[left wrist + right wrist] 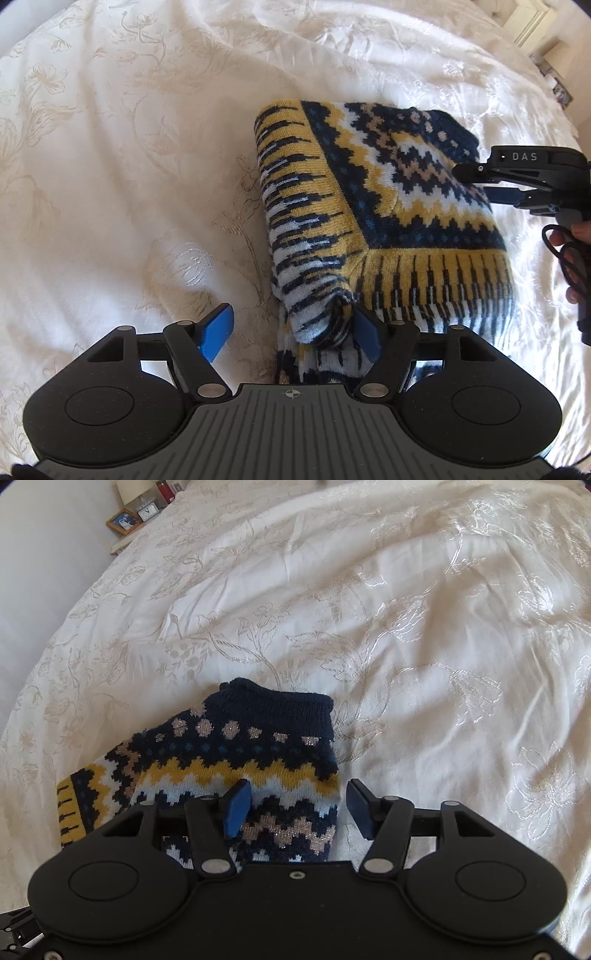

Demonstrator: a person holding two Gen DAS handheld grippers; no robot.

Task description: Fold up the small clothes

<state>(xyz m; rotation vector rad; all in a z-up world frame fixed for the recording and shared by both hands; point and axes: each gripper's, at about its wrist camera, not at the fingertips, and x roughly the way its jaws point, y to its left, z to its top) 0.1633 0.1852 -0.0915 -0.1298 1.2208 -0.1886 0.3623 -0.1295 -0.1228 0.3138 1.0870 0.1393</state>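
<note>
black claws (291, 334), blue fingertips (218, 334)

Both wrist views look down, close over the bedspread (110, 166). They share the folded sweater (369, 192). The left view catches the right gripper (476, 182) at right.

bed (406, 627): cream floral cover | on it: folded knit sweater (369, 192), apparently alone

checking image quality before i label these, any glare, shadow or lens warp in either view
Left wrist view: strong fisheye bend with dark corners; soft daylight, the bedspread nearly washed out at top, the sweater sharp. Right wrist view: same warp; shiny embroidery glints on the right of the bedspread, the nightstand items small and soft, and the right claw casts little shadow.
</note>
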